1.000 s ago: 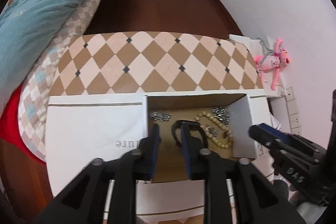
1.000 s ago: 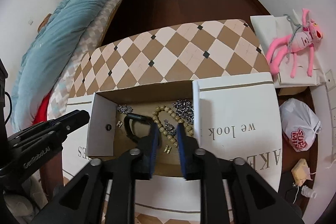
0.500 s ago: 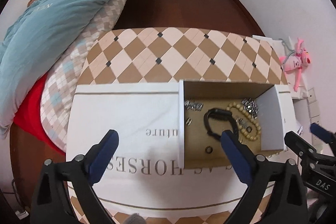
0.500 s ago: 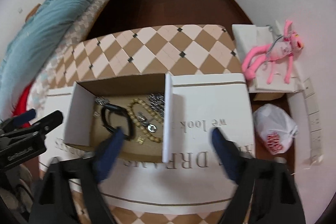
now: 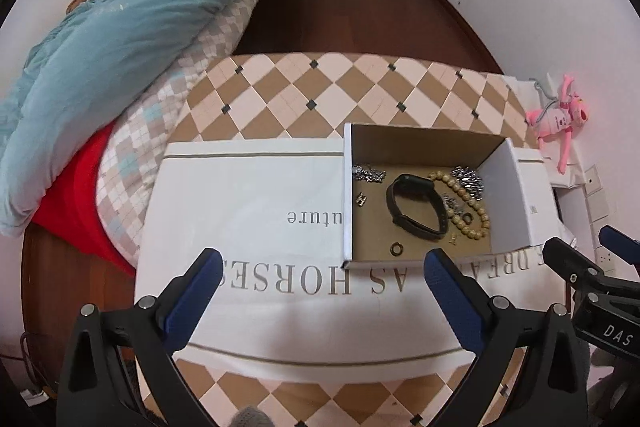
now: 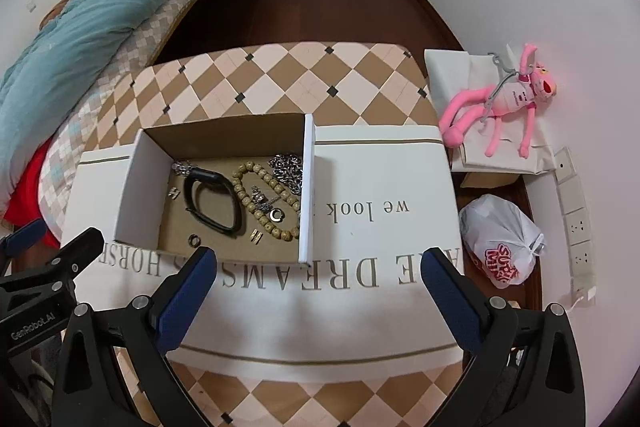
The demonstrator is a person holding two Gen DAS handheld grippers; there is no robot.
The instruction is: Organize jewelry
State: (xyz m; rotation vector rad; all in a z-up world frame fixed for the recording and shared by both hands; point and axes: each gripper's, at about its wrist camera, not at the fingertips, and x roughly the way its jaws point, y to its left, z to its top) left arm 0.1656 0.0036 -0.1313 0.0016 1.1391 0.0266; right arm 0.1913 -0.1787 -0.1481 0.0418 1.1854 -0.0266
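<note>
The black loop-shaped wristband (image 5: 416,207) lies in the brown-floored cardboard box (image 5: 516,195) on the checkered tabletop (image 5: 320,95), touching a beige wooden bead bracelet (image 6: 260,203) that could be snagged during a grasp. It sits ahead of the left tool (image 5: 320,271) and left of the right tool (image 6: 318,269). Both are fully spread and empty.

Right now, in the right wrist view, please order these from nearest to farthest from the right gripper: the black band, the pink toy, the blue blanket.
1. The black band, in the open box, just beyond the right gripper and slightly left.
2. The pink toy, off the table at the far right, by the wall.
3. The blue blanket, on the bed at the far left.
</note>
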